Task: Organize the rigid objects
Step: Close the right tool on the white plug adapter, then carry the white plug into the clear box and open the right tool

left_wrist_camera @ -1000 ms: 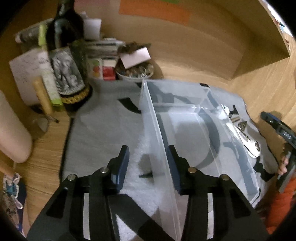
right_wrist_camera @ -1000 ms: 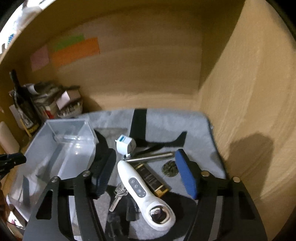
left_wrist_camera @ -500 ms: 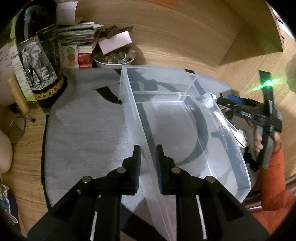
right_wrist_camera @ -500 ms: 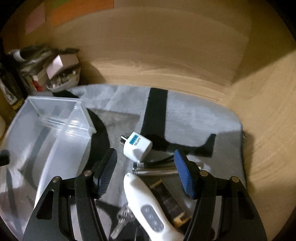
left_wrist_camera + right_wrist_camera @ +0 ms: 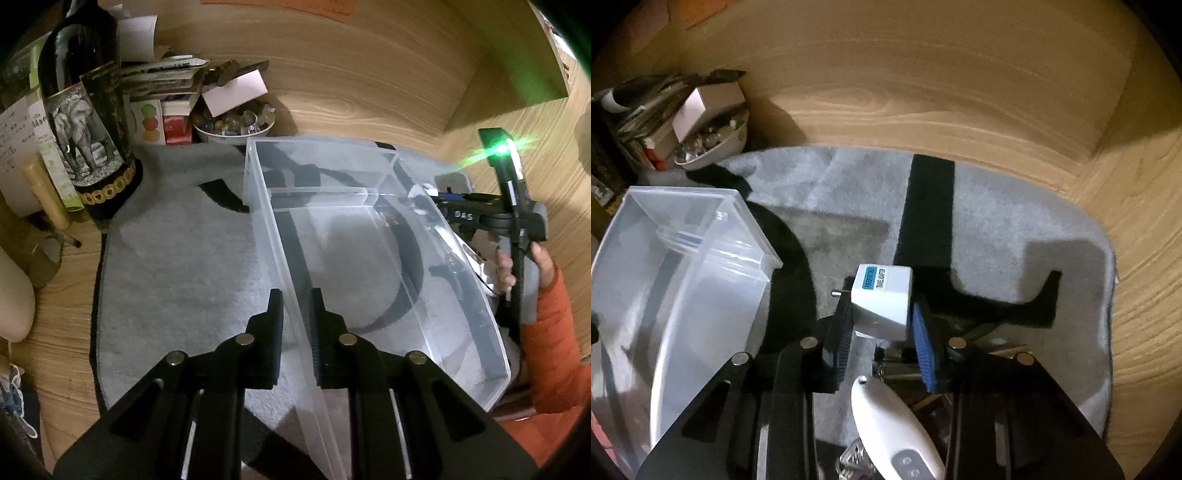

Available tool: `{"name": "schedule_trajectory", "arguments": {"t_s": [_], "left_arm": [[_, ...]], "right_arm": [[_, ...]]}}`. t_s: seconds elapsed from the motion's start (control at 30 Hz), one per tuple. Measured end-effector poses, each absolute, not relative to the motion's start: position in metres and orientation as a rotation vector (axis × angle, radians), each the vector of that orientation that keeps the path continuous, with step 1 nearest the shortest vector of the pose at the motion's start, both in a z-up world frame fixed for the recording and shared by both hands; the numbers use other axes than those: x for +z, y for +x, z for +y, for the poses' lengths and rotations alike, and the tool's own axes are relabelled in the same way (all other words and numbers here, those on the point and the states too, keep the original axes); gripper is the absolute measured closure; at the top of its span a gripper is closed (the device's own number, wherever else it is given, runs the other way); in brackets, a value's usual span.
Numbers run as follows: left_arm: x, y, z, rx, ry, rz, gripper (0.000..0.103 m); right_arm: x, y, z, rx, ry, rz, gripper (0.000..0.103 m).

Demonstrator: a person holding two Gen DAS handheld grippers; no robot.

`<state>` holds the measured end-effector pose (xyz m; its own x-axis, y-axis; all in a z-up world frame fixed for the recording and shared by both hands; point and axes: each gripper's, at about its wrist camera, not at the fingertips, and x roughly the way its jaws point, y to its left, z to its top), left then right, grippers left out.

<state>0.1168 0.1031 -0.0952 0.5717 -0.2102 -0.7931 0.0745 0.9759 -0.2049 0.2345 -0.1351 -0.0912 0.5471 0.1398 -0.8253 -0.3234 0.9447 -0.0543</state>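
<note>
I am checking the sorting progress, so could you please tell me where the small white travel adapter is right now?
In the right wrist view, the small white travel adapter is clamped in the right gripper, above the grey mat, right of the clear plastic bin.

Open grey mat (image 5: 177, 258) lies left of the clear bin (image 5: 369, 258); a dark bottle (image 5: 88, 122) and a bowl of stones (image 5: 232, 123) crowd the bench's back-left corner.

black left tongs (image 5: 296, 317) with brass screws; right tongs (image 5: 882, 328) blue-padded; orange sleeve (image 5: 554, 332).
</note>
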Motion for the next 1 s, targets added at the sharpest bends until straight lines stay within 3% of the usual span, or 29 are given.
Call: {"name": "schedule_trajectory", "arguments": {"t_s": [0.67,1.0], "left_arm": [[-0.098,0.118,0.098,-0.111,-0.143,0.946,0.091],[-0.099,0.116,0.099,-0.109,-0.143,0.934,0.091]], "right_arm": [[-0.023,0.148,-0.112,0.439,-0.198,0.665,0.075],[-0.036,0.146,-0.064,0.544,-0.25,0.698,0.075]]}}
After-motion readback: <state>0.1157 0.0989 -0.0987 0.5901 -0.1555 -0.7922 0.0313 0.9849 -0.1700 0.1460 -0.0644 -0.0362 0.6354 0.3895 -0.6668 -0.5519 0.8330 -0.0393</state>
